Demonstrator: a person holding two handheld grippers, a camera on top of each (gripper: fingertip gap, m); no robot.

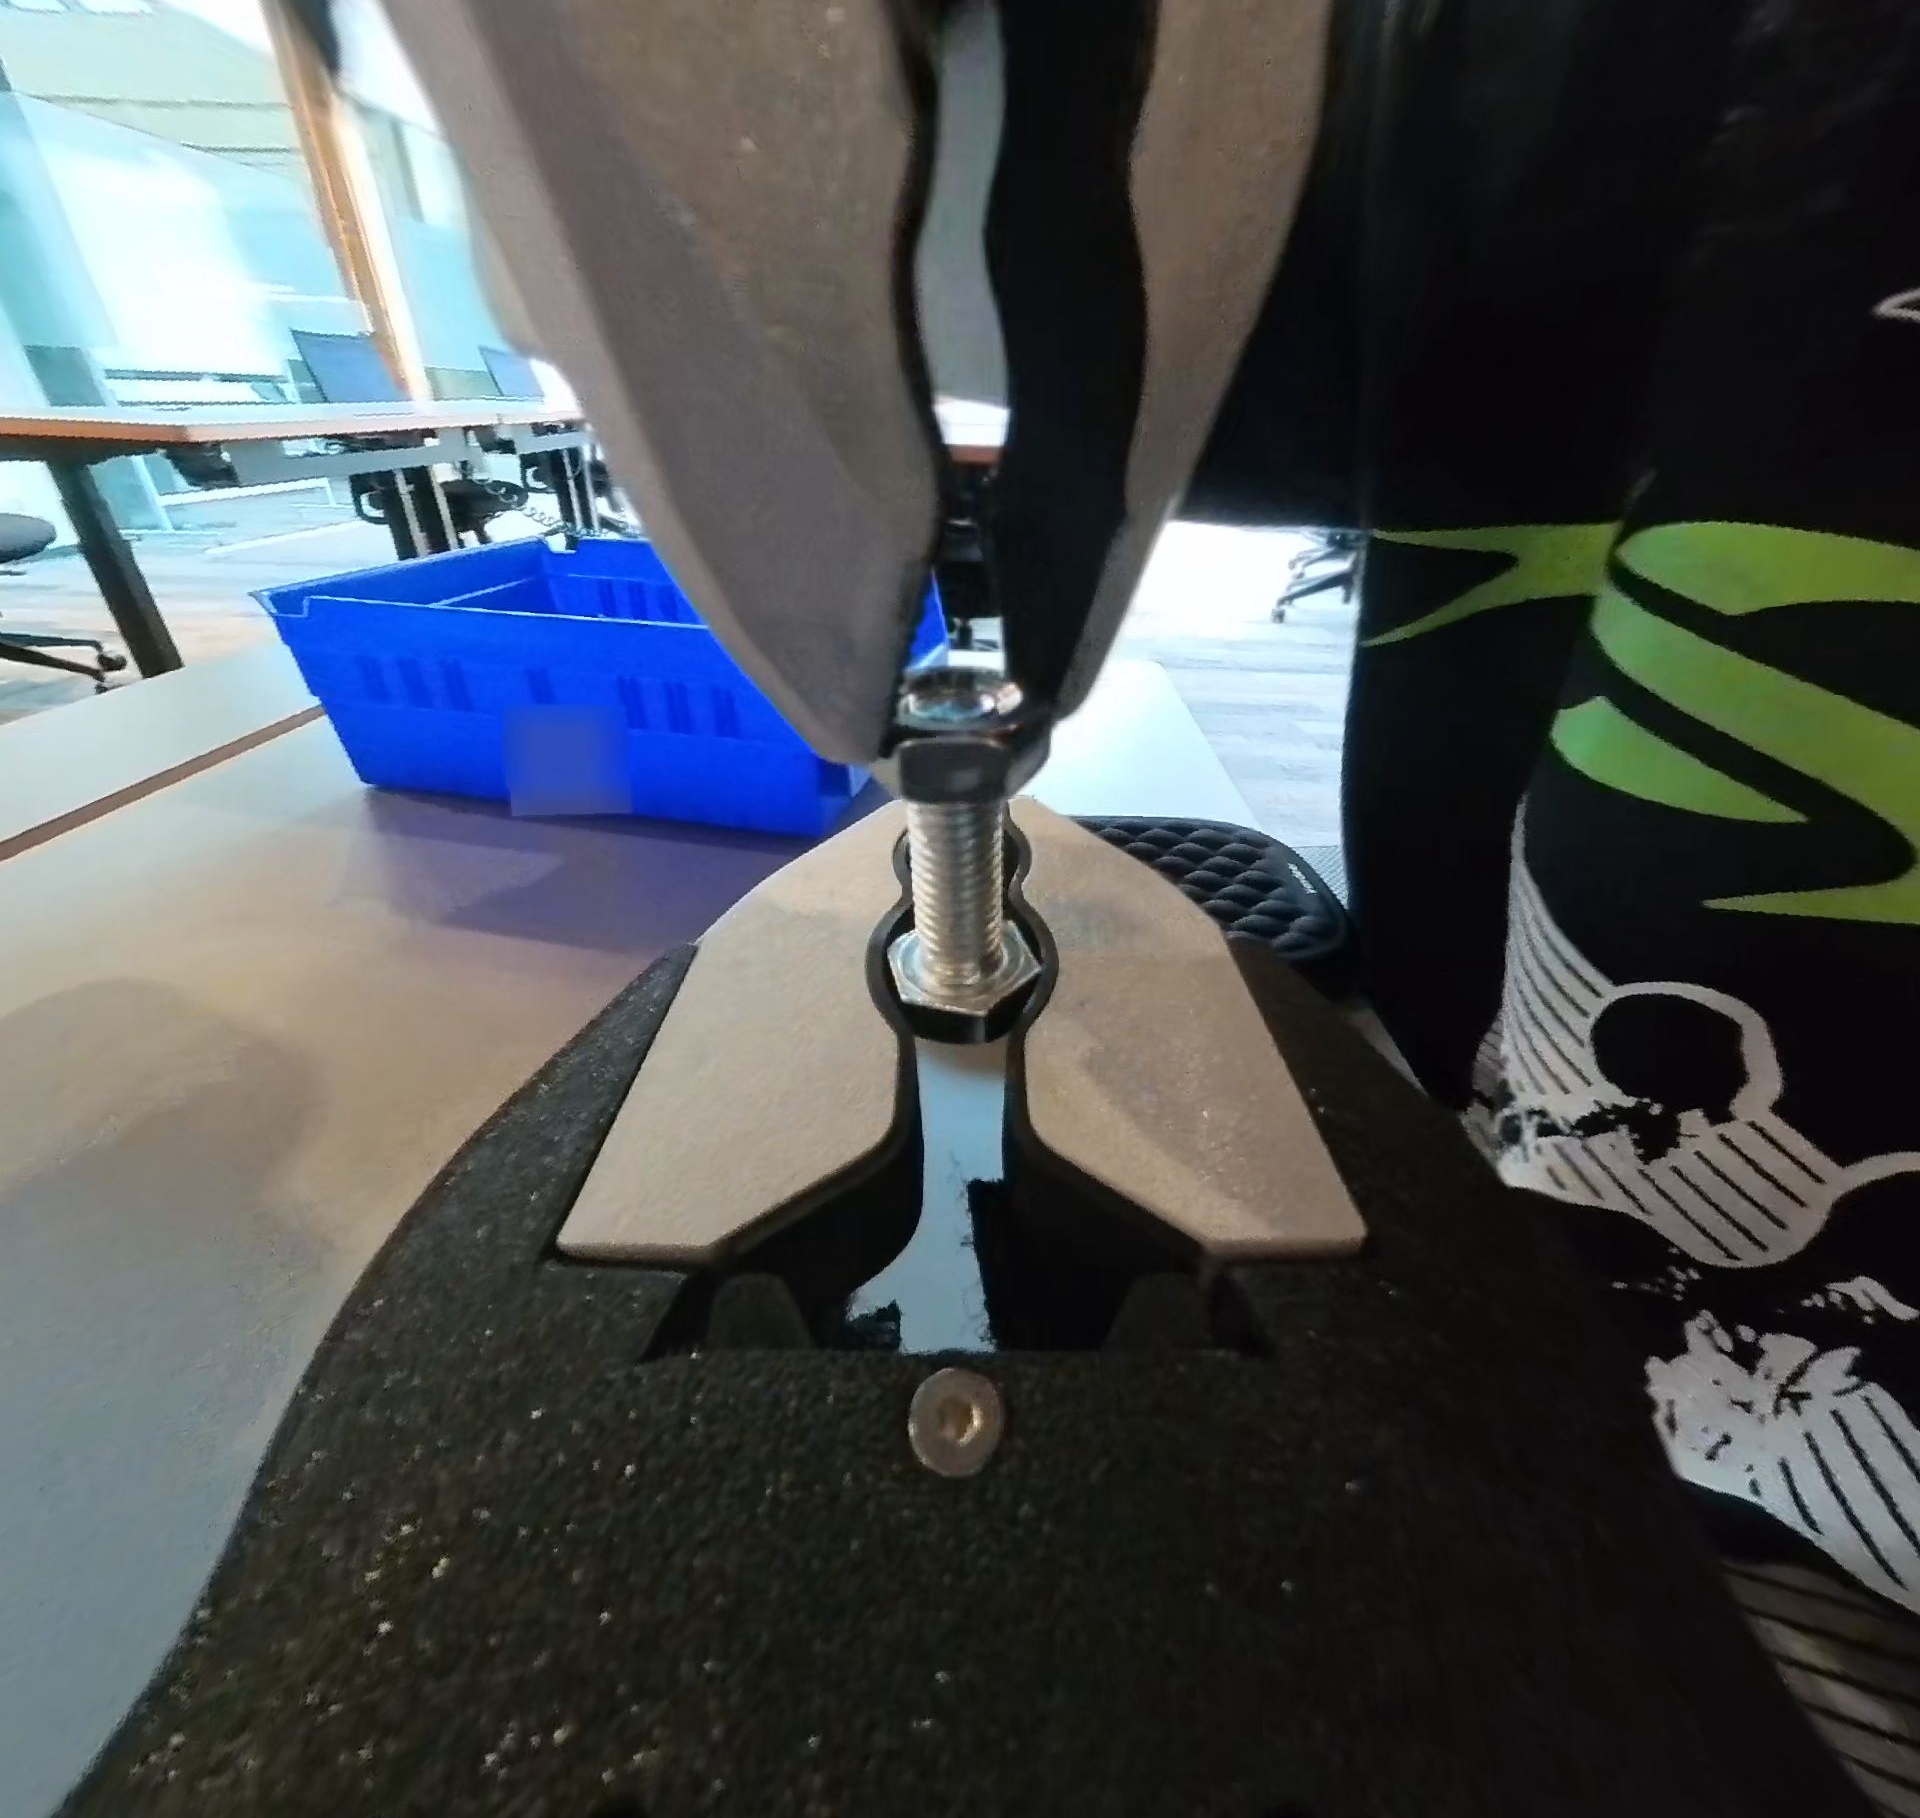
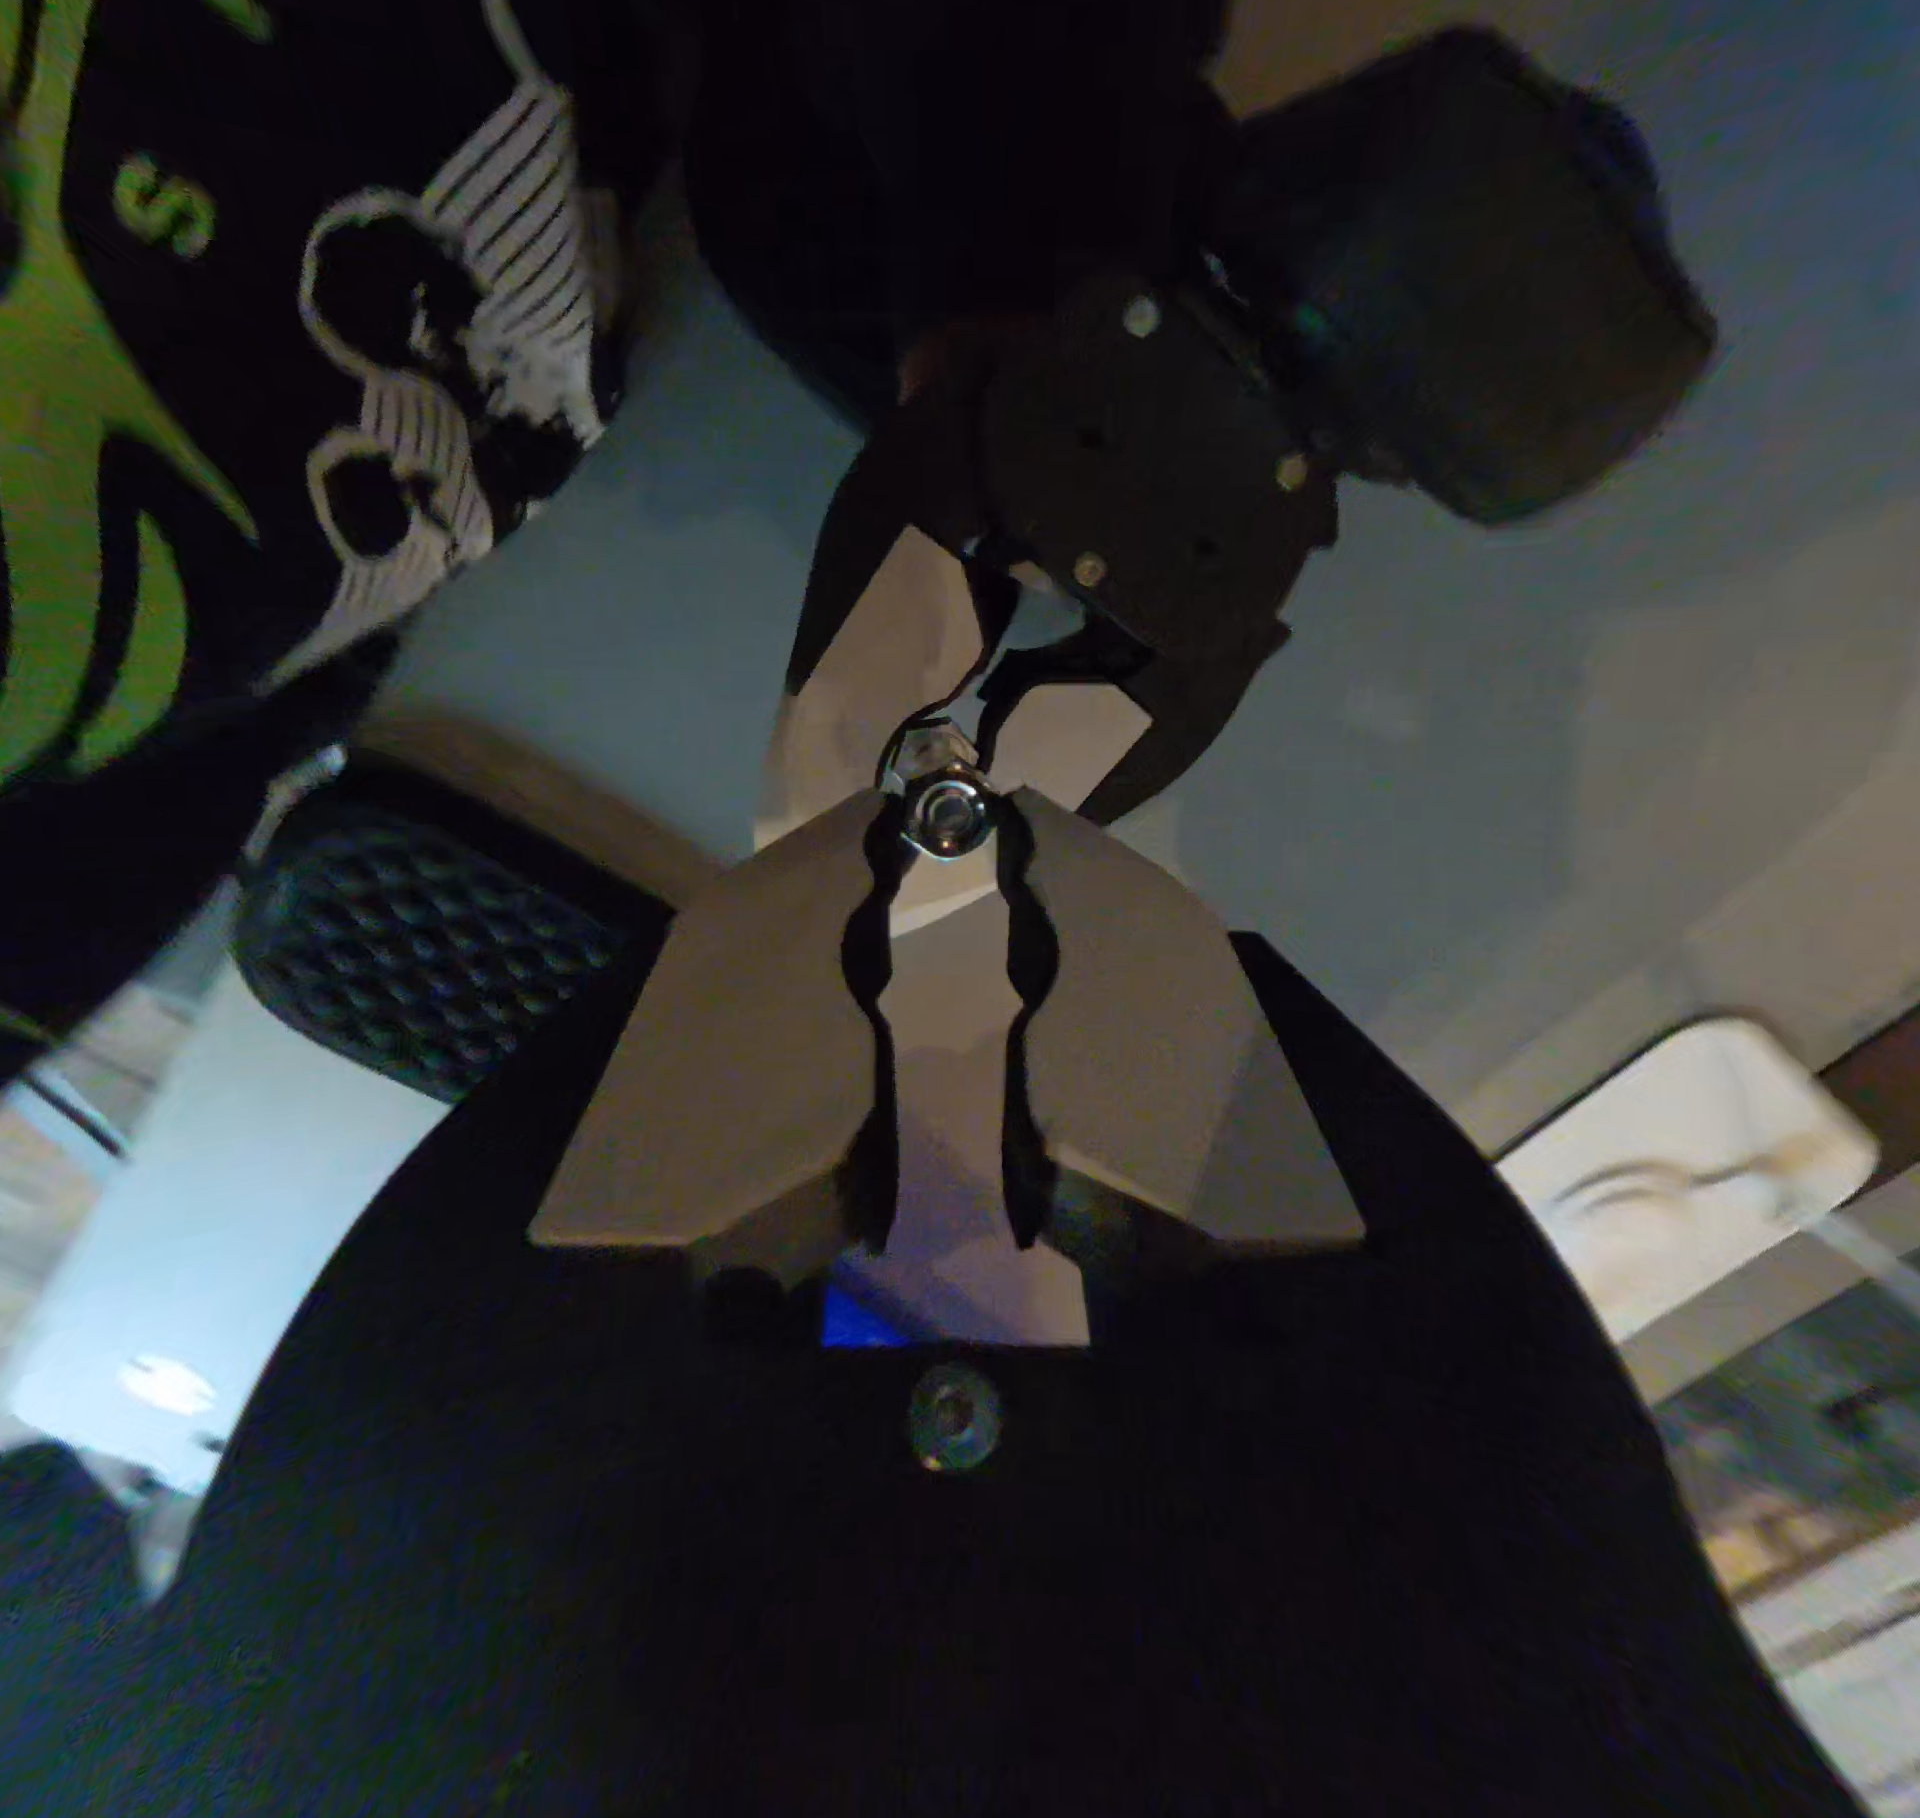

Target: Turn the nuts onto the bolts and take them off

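A silver bolt runs between my two grippers above the grey table. My left gripper is at the bottom of the left wrist view. It is shut on a hex nut threaded on the low end of the bolt, held in the notch between its fingers. My right gripper comes down from above and is shut on the bolt's head. In the dark right wrist view, my right gripper pinches the bolt head. The left gripper holds the nut just beyond.
A blue plastic bin stands on the grey table behind the grippers. A person in a black top with green and white print is close on the right. A black quilted cushion lies beside them. Office desks and chairs stand farther back.
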